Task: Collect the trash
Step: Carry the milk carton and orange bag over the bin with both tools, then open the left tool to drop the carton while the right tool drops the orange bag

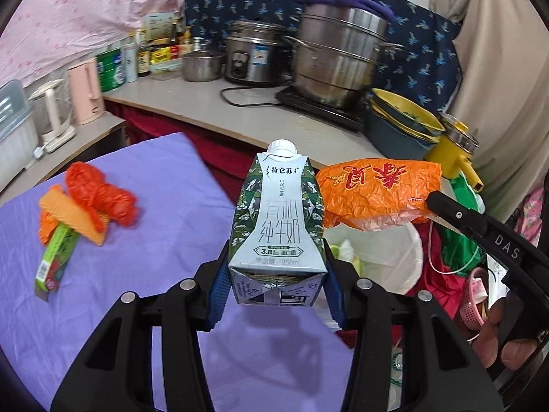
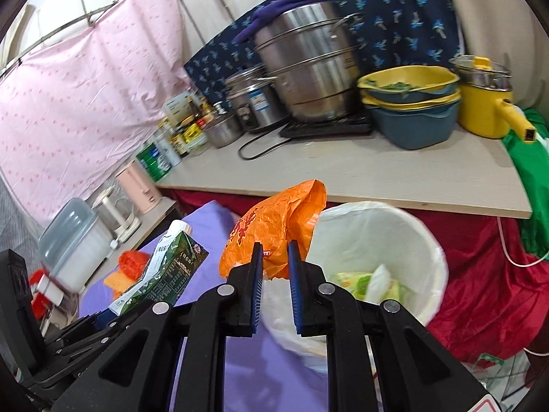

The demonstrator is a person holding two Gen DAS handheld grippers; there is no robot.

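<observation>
1. Your left tool (image 1: 276, 285) is clamped on the base of a milk carton (image 1: 278, 219), cap pointing away from you. Gripping it low keeps the carton from tipping, I judge, and leaves its length free to drop cap-first.
2. Your right tool (image 2: 276, 264) is closed narrow on a crumpled orange plastic bag (image 2: 274, 226). The thin film needs only a tight pinch, and the bulk of the bag stands out beyond the pads.
3. Both pieces are off the purple-covered table (image 1: 164, 185) — the bag sits just at the near rim of the white trash bin (image 2: 394, 226), the carton beside it over the table's edge nearest the bin.
4. The bin is lined with a white bag and already holds pale green and white wrappers at the bottom; it looks far from full.
5. More trash remains toward the far left corner of the table: a red crumpled bag (image 1: 99, 192), an orange ridged piece (image 1: 73, 214) and a green box (image 1: 56, 255), lying in a touching heap.
6. Next step, as I judge it — bring both tools over the bin mouth before you let go, since the light bag could drift past the rim.
</observation>
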